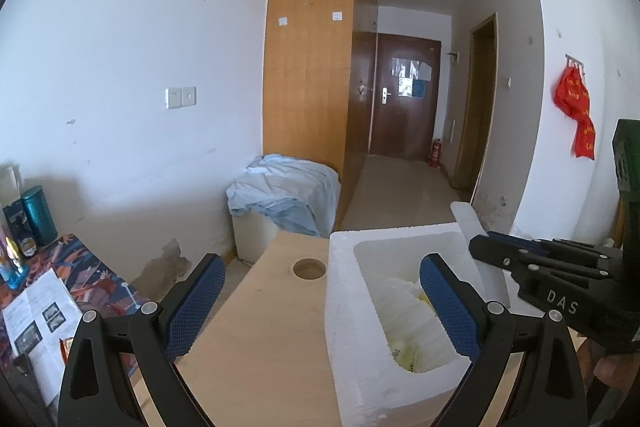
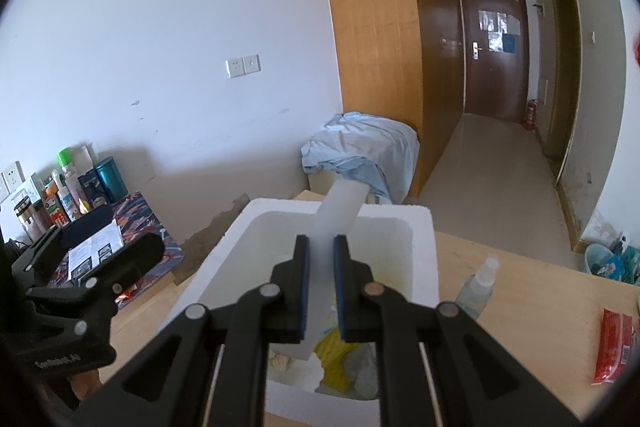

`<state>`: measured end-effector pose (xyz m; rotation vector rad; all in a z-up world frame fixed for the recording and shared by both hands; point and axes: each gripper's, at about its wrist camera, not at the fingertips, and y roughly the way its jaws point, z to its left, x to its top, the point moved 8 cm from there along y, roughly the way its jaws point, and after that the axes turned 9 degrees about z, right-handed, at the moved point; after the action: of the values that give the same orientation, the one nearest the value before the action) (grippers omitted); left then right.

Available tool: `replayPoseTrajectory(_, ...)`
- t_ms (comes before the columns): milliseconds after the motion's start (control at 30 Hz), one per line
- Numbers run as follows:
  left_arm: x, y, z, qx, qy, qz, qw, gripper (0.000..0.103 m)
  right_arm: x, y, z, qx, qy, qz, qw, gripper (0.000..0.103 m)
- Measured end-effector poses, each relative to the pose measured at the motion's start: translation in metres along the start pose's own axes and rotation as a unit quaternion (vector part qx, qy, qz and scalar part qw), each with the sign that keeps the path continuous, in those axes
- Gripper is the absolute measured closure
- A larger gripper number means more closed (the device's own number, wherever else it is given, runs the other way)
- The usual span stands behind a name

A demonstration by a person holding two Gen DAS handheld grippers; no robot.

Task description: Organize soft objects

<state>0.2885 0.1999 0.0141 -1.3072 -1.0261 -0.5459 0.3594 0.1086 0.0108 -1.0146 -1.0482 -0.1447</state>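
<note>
Over at the far left a patterned cloth-covered side surface (image 2: 148,223) carries a teal canister (image 2: 112,179), bottles and an open printed leaflet (image 2: 96,251). Next comes the pale wooden table (image 1: 260,327) with a round hole (image 1: 309,269) cut in it. The left gripper (image 1: 322,307) hovers low over this table with its blue-padded jaws spread wide and nothing between them; one finger is over bare wood, the other over the box. That box, a white foam box (image 1: 348,307), sits on the table just right of the hole, and inside it lie the soft objects (image 1: 404,331), crumpled white and yellow pieces heaped at the bottom. The right gripper (image 2: 320,287) is above the box, its jaws pinched nearly together on a flat white foam slab (image 2: 340,207) that stands on edge and juts away over the far rim. Further right on the table stand a small clear spray bottle (image 2: 478,285) and, near the edge, a red packet (image 2: 614,345). Beyond, a blue sheet (image 1: 288,187) drapes a low cabinet beside the tall wooden wardrobe (image 1: 312,47).
</note>
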Motion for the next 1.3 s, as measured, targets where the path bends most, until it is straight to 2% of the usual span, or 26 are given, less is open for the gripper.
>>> replayPoseTrajectory(167,-0.001,-0.001,0.000,0.000,0.000,0.000,1.0000,0.005,0.001,-0.002,-0.002,0.000,0.004,-0.006,1.000,0.060)
replayPoseTrajectory(233,-0.001,-0.001,-0.001,-0.001,0.000,0.001,1.0000,0.005,0.003,-0.006,-0.003,-0.008,0.005,-0.014,1.000,0.036)
replayPoseTrajectory(300,0.000,-0.001,0.001,-0.001,-0.002,0.001,1.0000,0.005,0.005,-0.010,-0.004,-0.013,0.008,-0.022,1.000,0.030)
replayPoseTrajectory(700,-0.004,-0.008,-0.002,-0.006,0.004,0.000,1.0000,0.005,0.006,-0.015,-0.006,-0.017,0.013,-0.024,0.999,0.028)
replayPoseTrajectory(933,-0.004,-0.024,-0.007,-0.011,0.008,-0.008,0.9999,0.005,0.000,-0.037,-0.014,-0.024,0.023,-0.039,0.999,0.028)
replayPoseTrajectory(967,-0.003,-0.026,-0.007,-0.012,0.009,-0.010,0.9998,0.005,-0.002,-0.042,-0.017,-0.028,0.027,-0.042,0.998,0.026)
replayPoseTrajectory(1033,-0.003,-0.034,-0.006,-0.013,0.003,-0.016,0.9998,0.005,-0.005,-0.050,-0.022,-0.035,0.031,-0.043,0.998,0.000)
replayPoseTrajectory(1100,-0.003,-0.040,-0.008,-0.018,0.002,-0.019,0.9997,0.000,-0.009,-0.060,-0.027,-0.043,0.037,-0.049,0.997,0.000)
replayPoseTrajectory(1300,-0.006,-0.062,-0.023,-0.029,0.016,-0.023,0.9992,0.000,-0.020,-0.081,-0.026,-0.052,0.040,-0.055,0.996,0.000)
